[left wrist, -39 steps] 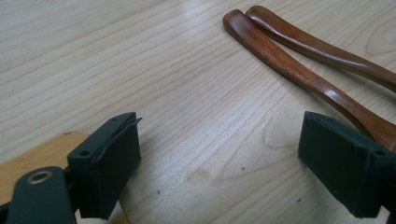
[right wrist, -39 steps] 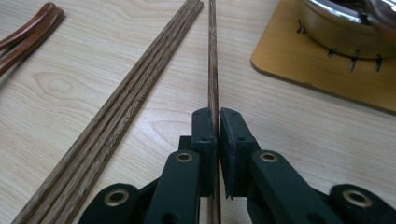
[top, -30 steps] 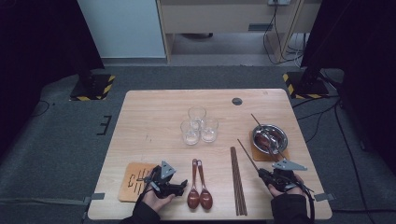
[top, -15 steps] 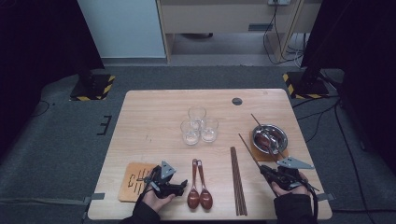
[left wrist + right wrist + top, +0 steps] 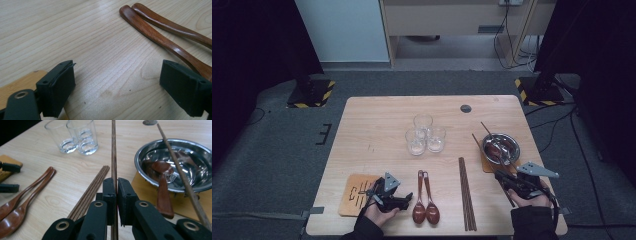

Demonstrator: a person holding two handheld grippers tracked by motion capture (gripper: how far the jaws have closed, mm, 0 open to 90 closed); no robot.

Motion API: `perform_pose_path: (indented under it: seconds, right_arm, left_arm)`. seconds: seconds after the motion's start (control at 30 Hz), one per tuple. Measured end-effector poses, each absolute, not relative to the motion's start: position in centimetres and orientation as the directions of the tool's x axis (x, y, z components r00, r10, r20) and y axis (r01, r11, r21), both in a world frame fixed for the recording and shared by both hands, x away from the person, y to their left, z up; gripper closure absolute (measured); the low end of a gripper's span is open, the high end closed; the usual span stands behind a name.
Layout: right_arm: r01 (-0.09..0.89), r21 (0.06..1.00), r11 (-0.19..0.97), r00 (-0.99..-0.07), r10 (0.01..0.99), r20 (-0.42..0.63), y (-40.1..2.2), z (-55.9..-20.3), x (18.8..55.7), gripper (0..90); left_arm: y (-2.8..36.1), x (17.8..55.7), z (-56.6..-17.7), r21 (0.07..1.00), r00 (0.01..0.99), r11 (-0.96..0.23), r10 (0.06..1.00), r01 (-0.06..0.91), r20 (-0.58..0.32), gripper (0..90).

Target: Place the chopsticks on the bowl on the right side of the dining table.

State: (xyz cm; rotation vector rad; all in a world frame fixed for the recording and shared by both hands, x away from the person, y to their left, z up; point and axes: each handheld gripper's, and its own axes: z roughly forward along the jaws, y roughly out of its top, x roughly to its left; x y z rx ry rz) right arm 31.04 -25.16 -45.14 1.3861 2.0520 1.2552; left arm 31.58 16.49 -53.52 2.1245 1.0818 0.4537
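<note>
Right claw [image 5: 114, 187] clamped on chopstick [image 5: 114, 150]; left claw [image 5: 117, 87] apart beside spoons [image 5: 160, 32]

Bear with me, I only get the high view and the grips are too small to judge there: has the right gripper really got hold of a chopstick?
Observer: Yes. In the right gripper view the right gripper is shut on a single chopstick, which runs straight out between the jaws.
Operator: And the other side?
Observer: The left gripper is open, with bare table between its jaws and two wooden spoons close beside one jaw.
Operator: What is in the bowl?
Observer: A third spoon, its handle hanging over the rim, and another chopstick leaning across the bowl.
</note>
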Motion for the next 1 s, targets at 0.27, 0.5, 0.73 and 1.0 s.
perform_pose_path:
  seconds: [0.27,0.5,0.73,1.0]
  right_arm:
    - [0.527,0.844,0.105,-0.457,0.872,0.177,-25.4,-43.7,31.6,85.2]
    - [0.512,0.854,0.089,-0.452,0.874,0.18,-26.0,-42.7,32.1,85.3]
    - [0.507,0.858,0.081,-0.446,0.876,0.181,-26.7,-42.3,32.8,85.2]
    - [0.494,0.867,0.063,-0.446,0.875,0.19,-27.6,-42.2,33.9,85.3]
  left_arm:
    - [16.5,31.6,-53.5,0.72,0.59,-0.406,0.807,0.562,-0.005,11.8]
    - [16.5,31.6,-53.5,0.72,0.59,-0.406,0.808,0.562,-0.005,11.8]
    - [16.5,31.6,-53.5,0.72,0.59,-0.406,0.808,0.563,-0.005,11.8]
    - [16.5,31.6,-53.5,0.72,0.59,-0.406,0.807,0.563,-0.006,11.9]
